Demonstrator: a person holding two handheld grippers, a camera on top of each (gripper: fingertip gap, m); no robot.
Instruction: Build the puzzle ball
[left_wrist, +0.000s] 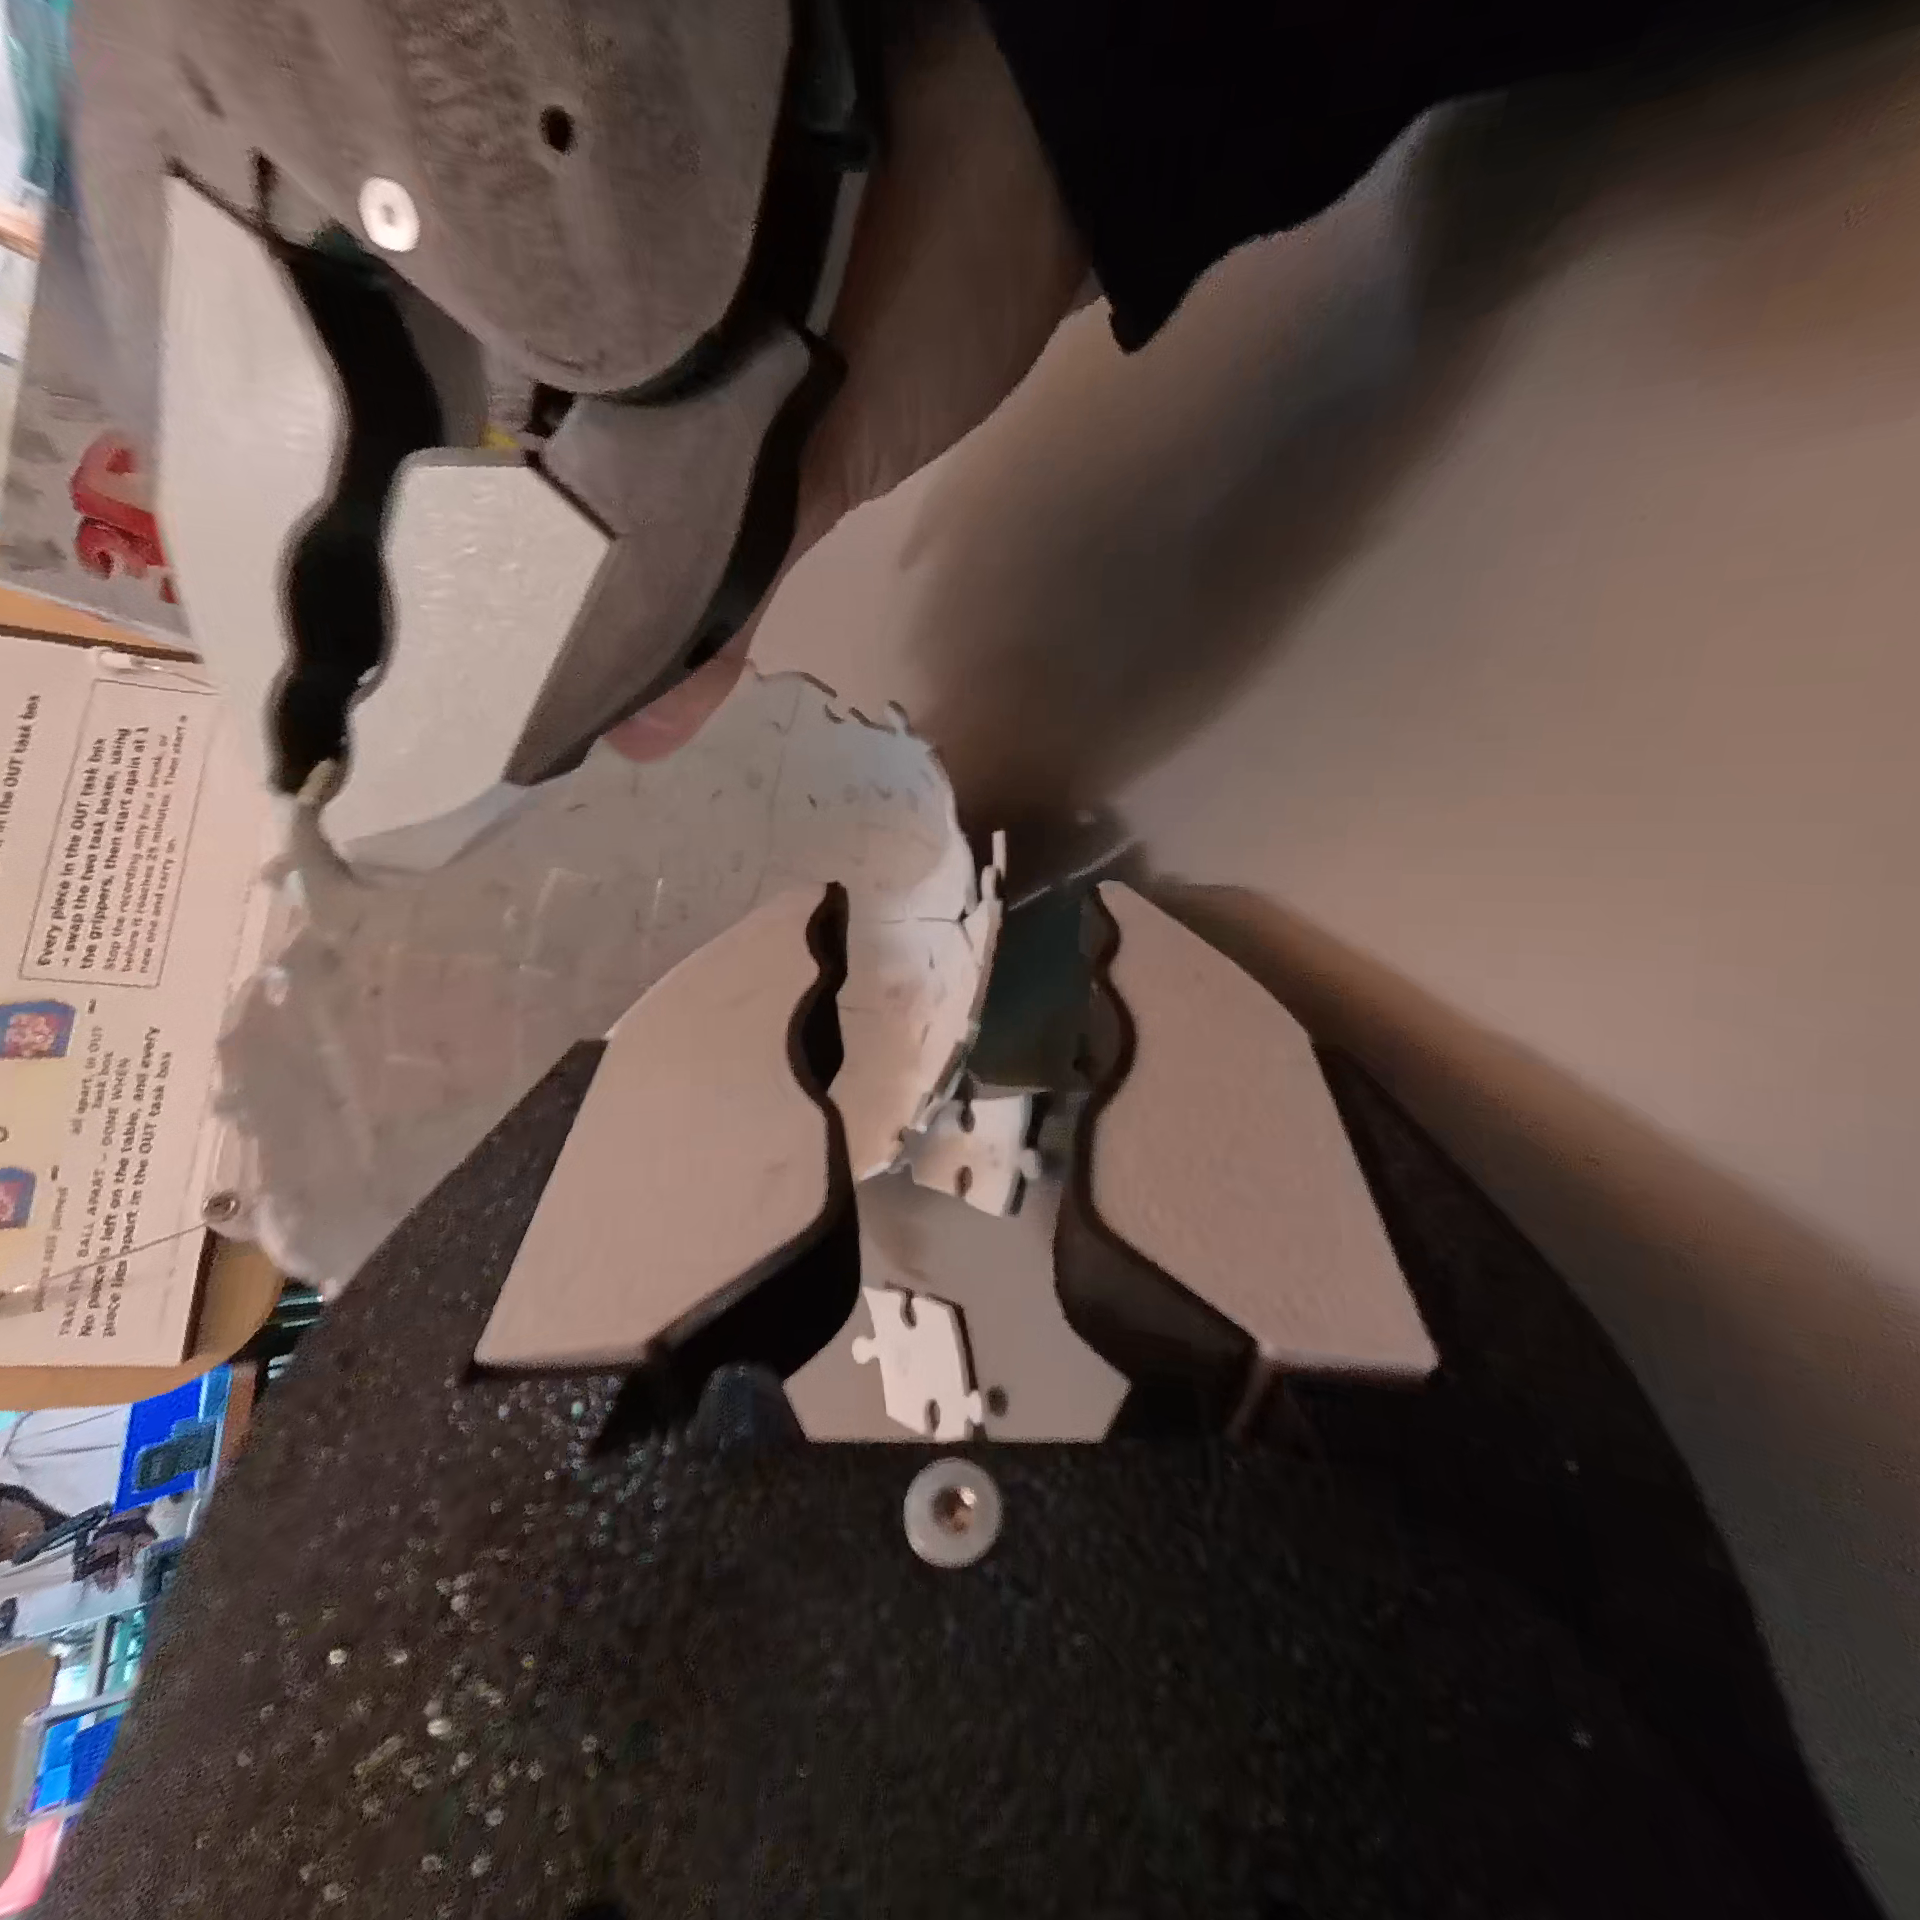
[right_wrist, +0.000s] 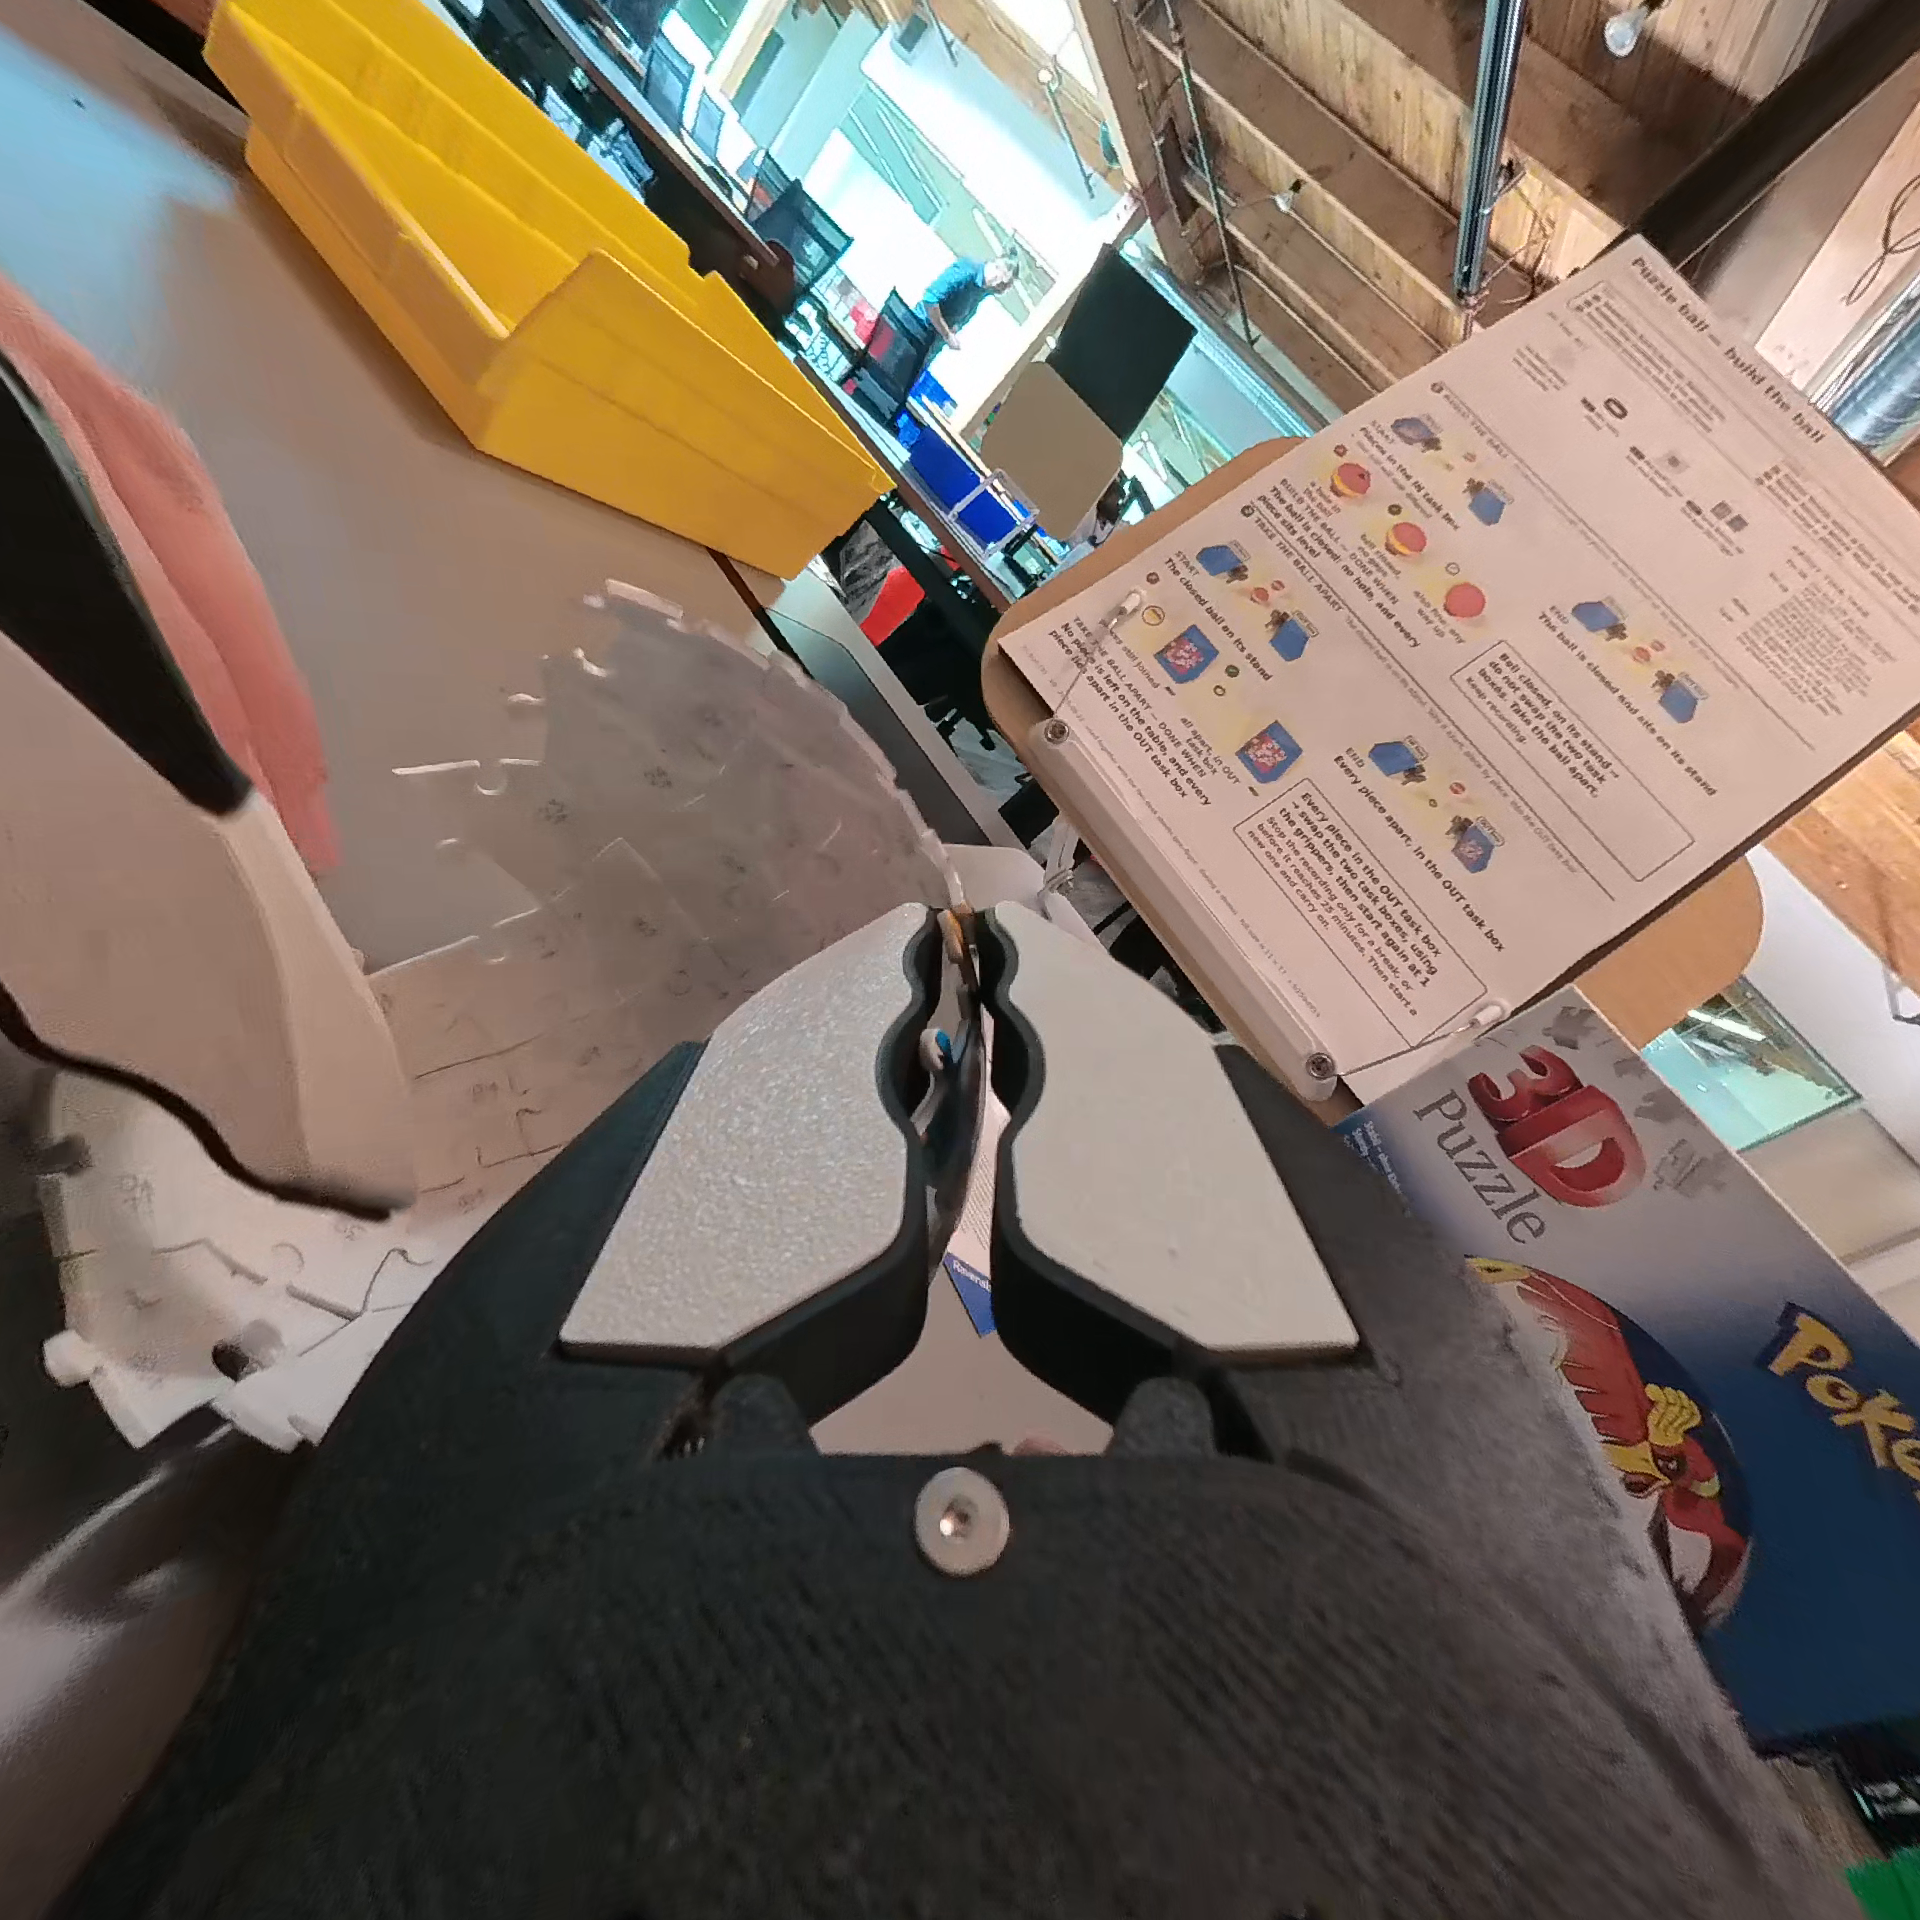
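Note:
The puzzle ball is a partly built curved shell (left_wrist: 499, 966), white on the side I see, with toothed edges. My left gripper (left_wrist: 966, 914) is shut on its rim, the shell's edge standing between the two pads. My right gripper (right_wrist: 961, 925) is shut on a thin coloured piece at the shell's (right_wrist: 665, 790) other rim. The right gripper also shows in the left wrist view (left_wrist: 312, 769), above the shell. A finger of the left gripper (right_wrist: 322, 997) lies over the shell in the right wrist view. Two loose white pieces (left_wrist: 920, 1361) lie below on the table.
An instruction sheet on a board (right_wrist: 1455, 675) stands to the right, with the blue puzzle box (right_wrist: 1662, 1351) under it. Stacked yellow bins (right_wrist: 540, 312) sit at the far side of the tan table (left_wrist: 1455, 623). A hand in a pink sleeve (right_wrist: 208, 623) is at the left.

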